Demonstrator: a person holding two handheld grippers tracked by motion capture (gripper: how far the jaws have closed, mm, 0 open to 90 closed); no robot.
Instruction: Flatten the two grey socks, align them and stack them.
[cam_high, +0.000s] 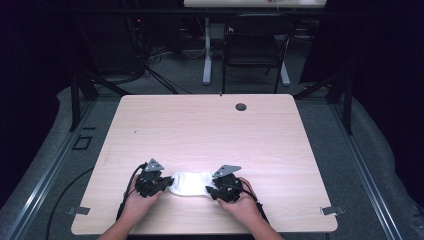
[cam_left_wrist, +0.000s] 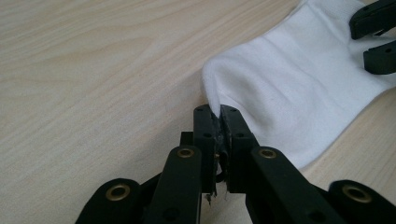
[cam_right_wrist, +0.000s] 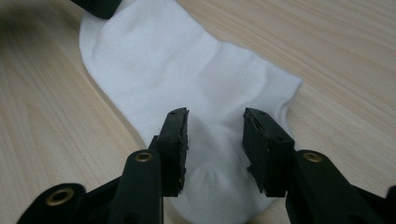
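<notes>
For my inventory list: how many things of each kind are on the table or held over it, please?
Sock: 1, white, flat on the table.
Grippers: 2, black; left gripper shut on the sock edge, right gripper open over the sock.
Total: 3.

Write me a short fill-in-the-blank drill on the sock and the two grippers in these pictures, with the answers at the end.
1. The sock lying on the table is ____ in colour.
2. The left gripper has its jaws ____ on an edge of the sock.
3. The right gripper has its jaws ____, with sock fabric showing in the gap between them.
4. In the high view the sock lies ____ the two grippers.

Missing words: white; shut; open; between
</notes>
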